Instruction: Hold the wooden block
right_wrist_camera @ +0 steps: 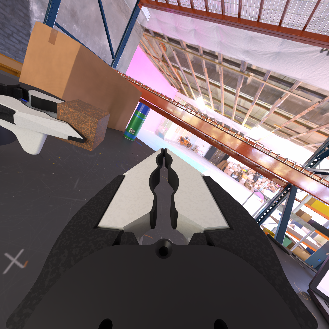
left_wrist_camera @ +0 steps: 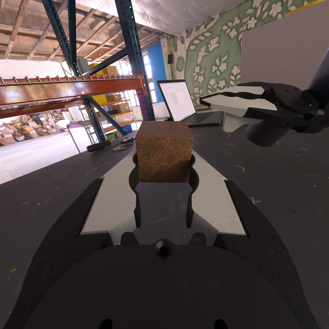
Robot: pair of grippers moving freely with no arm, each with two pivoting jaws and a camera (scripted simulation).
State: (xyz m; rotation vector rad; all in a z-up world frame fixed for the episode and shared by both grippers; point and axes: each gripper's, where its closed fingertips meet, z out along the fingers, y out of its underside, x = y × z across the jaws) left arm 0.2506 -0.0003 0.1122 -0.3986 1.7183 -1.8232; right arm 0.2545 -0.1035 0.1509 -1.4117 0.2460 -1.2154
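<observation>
The left hand-held gripper (left_wrist_camera: pixel 163 160) is clamped on the block (left_wrist_camera: pixel 164 151), its fingers (left_wrist_camera: pixel 122 178) pressing the block's left and right faces, with the dark desk (left_wrist_camera: pixel 267 195) beneath. Whether the block rests on the desk or sits just above it, I cannot tell. Only the left wrist view shows the open laptop (left_wrist_camera: pixel 179 101) beyond the block and the screwdriver (left_wrist_camera: pixel 98 146) to its far left. Only the right wrist view shows the cardboard box (right_wrist_camera: pixel 74 71) behind the block and a green-and-blue can (right_wrist_camera: pixel 136 122) near it. The block is close to a cube, with no clear long axis, one face square to the left camera. The right hand-held gripper (right_wrist_camera: pixel 163 150) hangs to the right with its tips closed together on nothing.
</observation>
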